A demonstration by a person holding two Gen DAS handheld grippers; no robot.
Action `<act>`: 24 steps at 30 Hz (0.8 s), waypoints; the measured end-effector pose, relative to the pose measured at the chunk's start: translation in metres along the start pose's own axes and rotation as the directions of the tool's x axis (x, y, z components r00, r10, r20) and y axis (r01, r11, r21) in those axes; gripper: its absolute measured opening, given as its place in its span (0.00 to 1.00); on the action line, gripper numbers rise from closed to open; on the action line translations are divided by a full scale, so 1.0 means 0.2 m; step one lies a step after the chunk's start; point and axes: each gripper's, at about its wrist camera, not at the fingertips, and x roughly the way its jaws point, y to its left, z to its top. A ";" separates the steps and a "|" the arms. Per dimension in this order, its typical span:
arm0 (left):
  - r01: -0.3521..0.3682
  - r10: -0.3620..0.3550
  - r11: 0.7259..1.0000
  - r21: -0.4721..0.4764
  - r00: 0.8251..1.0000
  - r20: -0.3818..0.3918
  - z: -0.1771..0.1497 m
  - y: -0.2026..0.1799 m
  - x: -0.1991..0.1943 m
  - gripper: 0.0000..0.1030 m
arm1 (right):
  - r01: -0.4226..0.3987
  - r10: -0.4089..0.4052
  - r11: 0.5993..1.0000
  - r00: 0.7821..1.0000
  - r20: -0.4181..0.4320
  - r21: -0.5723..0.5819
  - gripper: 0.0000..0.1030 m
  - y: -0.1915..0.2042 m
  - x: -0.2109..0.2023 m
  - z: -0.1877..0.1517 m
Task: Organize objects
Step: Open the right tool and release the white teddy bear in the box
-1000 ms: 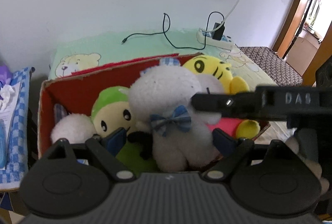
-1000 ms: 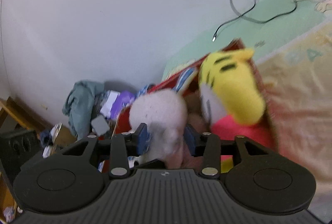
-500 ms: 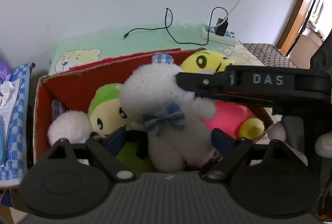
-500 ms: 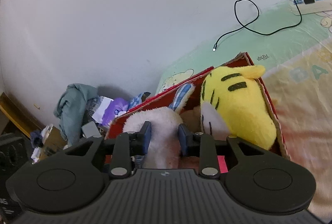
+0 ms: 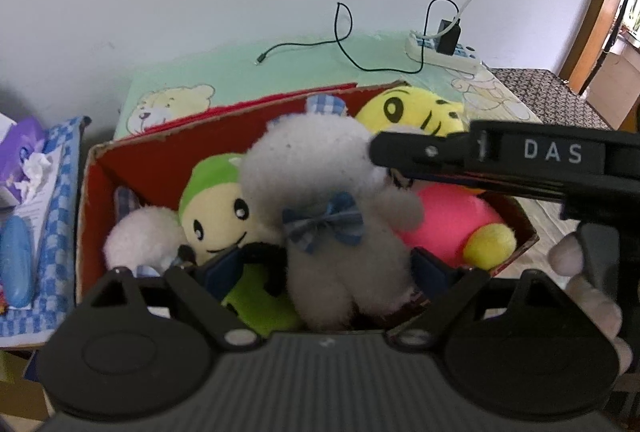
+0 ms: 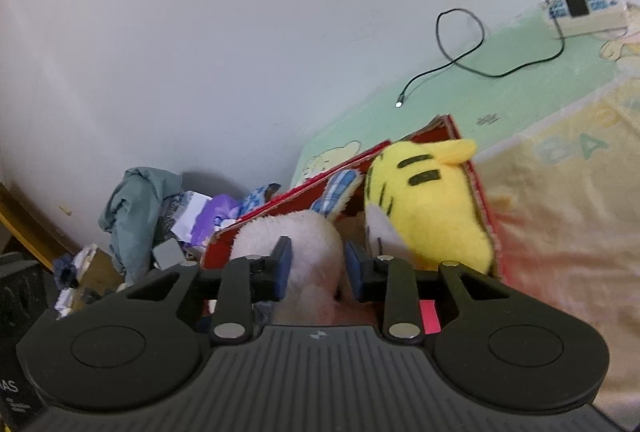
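A white plush toy (image 5: 340, 232) with a blue bow stands upright in the red cardboard box (image 5: 120, 167), in front of the yellow tiger plush (image 5: 416, 111). My left gripper (image 5: 328, 268) straddles its body; the jaws are opening and the pads do not press it. My right gripper (image 5: 380, 151) reaches in from the right and is shut on the toy's head. In the right wrist view its blue pads (image 6: 284, 264) squeeze the white plush toy (image 6: 316, 244) beside the tiger (image 6: 424, 199), with my right gripper (image 6: 318, 268) just over the box wall (image 6: 280, 203).
A green-capped plush (image 5: 212, 203), a pink plush (image 5: 448, 216) and a small white plush (image 5: 140, 236) fill the box. A power strip (image 5: 444, 47) and black cable (image 5: 344, 43) lie on the green sheet behind. Checked cloth (image 5: 60, 159) and clothes (image 6: 136, 207) lie left. A person's fingers (image 5: 576, 260) show right.
The right gripper's jaws have narrowed onto the white plush's head and its arm has risen a little in the left wrist view. The left gripper has stayed around the body.
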 end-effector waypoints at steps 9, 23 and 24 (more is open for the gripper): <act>-0.094 0.094 0.995 0.021 0.996 -0.005 -0.01 -0.09 -0.04 0.90 | 0.114 -0.113 0.993 0.993 0.034 -0.031 0.31 0.02 -0.16 -0.04; -0.177 0.177 0.984 -0.012 0.984 -0.006 -0.08 -0.13 -0.11 0.93 | 0.217 -0.214 0.971 0.976 0.039 -0.104 0.31 0.05 -0.22 -0.13; -0.178 0.178 0.984 -0.017 0.984 -0.006 -0.09 -0.13 -0.11 0.93 | 0.220 -0.217 0.970 0.975 0.038 -0.105 0.31 0.05 -0.22 -0.14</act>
